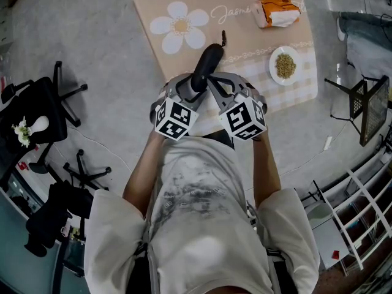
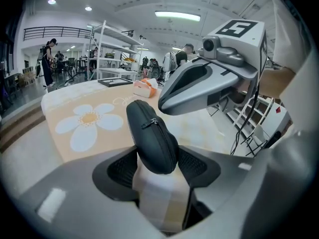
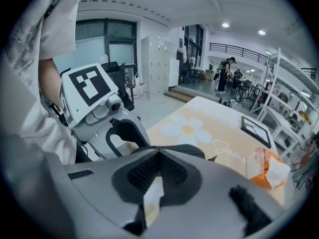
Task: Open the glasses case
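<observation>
Glasses case (image 2: 152, 133) tight in the left hand-held gripper (image 2: 159, 164) — right hand-held gripper (image 3: 158, 158) fully closed (pinch point hidden)

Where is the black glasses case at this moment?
In the head view the glasses case sits at the centre, between the jaws of the left hand-held gripper, over the near part of the daisy mat.

Your glasses case (image 2: 152, 138) has a matt black shell, finely grained like cloth, with a zip seam round its edge. Your left gripper (image 2: 159, 166) is smooth, satin-grey plastic, and its pads (image 2: 122, 168) are black and ribbed. The tablecloth (image 1: 245, 38) looks matt beige and printed, the plate (image 1: 285, 52) smooth and white, the snack packet (image 1: 277, 11) crinkled
</observation>
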A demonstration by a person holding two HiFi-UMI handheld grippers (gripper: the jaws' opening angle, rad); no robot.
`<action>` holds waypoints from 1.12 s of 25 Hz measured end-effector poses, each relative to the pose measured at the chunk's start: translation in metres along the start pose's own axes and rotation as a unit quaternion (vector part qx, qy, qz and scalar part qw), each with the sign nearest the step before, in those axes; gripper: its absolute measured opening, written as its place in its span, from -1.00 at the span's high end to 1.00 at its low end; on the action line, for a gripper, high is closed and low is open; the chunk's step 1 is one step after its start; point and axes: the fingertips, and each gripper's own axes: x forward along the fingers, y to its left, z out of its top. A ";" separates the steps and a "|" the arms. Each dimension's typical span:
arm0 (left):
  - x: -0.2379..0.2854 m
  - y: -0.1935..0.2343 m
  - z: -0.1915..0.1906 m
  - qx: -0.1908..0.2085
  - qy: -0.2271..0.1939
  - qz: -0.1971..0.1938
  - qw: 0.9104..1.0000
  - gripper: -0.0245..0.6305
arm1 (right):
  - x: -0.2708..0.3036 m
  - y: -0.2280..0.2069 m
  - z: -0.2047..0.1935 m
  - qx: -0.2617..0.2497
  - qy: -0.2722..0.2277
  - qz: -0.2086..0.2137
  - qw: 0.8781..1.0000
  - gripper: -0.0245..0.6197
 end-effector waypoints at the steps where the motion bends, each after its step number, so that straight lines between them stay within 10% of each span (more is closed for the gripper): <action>1: 0.000 0.000 0.000 0.000 0.000 0.000 1.000 0.11 | 0.000 0.001 0.001 -0.002 -0.002 0.002 1.000 0.89; 28: -0.002 0.001 0.000 -0.004 0.000 0.005 1.000 0.14 | 0.016 0.004 0.008 -0.051 -0.003 -0.030 0.998 0.57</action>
